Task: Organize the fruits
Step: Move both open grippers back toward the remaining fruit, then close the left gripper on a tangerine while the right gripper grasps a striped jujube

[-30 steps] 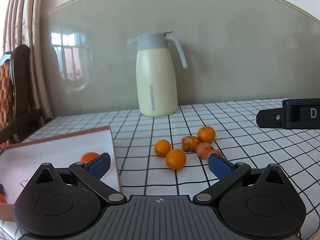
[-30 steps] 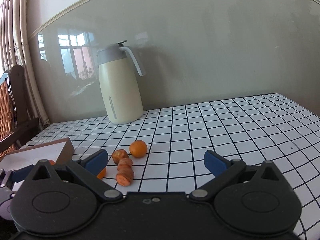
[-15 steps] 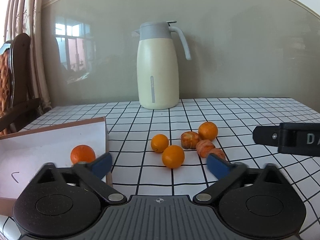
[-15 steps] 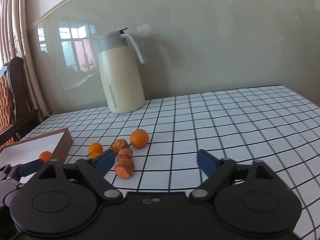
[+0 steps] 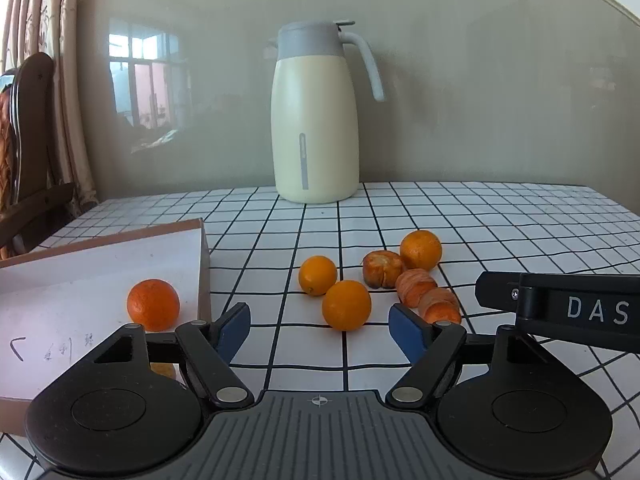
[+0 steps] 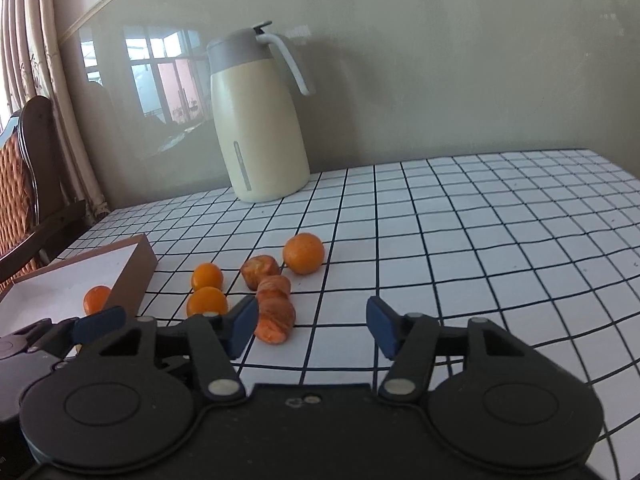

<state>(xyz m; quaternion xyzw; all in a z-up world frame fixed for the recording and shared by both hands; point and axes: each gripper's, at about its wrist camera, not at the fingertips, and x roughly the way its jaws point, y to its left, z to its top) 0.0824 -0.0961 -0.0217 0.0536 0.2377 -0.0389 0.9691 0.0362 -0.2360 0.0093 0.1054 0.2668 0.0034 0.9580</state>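
Observation:
On the checked tablecloth lie three whole oranges and three peeled, brownish fruits. One more orange sits in the white cardboard box at the left. My left gripper hovers just short of the nearest orange, its jaws closing with nothing between the pads. My right gripper is also closing on empty air, with its left finger beside the nearest peeled fruit. In the right wrist view the same cluster lies ahead and to the left.
A cream jug with a grey lid stands at the back against the wall. A wooden chair and curtains are at the left past the table edge. The right gripper's body reaches in from the right in the left wrist view.
Both pairs of jaws have narrowed. Both grippers came down and closer to the fruit cluster. The left view swung so that the box's orange shows fully.

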